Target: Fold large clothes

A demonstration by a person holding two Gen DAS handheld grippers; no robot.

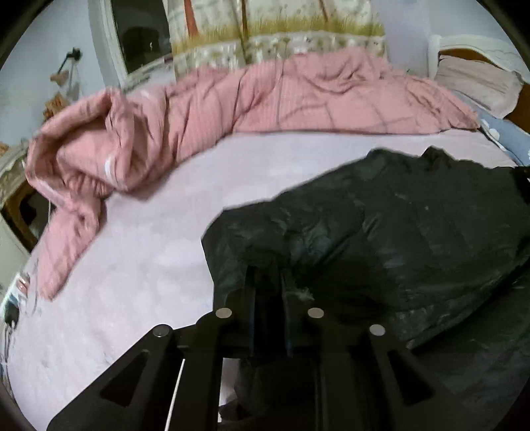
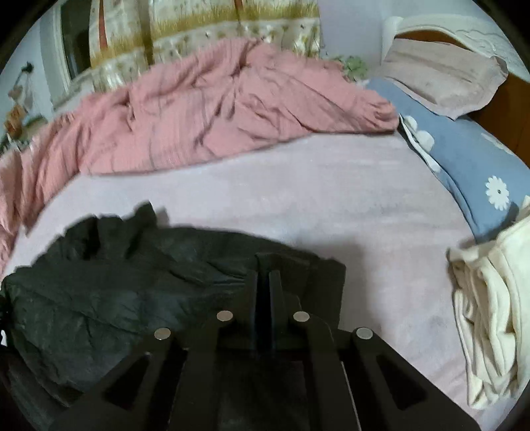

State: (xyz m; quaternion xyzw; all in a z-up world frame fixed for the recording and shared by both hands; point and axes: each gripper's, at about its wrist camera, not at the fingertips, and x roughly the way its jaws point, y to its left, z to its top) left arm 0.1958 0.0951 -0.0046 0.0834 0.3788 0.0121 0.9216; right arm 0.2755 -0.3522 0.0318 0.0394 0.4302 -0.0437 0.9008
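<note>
Garment: crumpled black padded jacket lies on the pale pink bed sheet.
Left tongs: clenched on its edge.
Right tongs: clenched on its other edge.
Progress: early; folding seemingly remains.

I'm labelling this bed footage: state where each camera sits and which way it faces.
Left wrist: sits on the left hand-held gripper, facing along its fingers down across the bed; the fingers are closed on the black garment.
Right wrist: sits on the right hand-held gripper, facing likewise; its fingers pinch the garment's other edge, a cream pile at right.
Shared: the garment, pink quilt, blue pillow, curtain.
</note>
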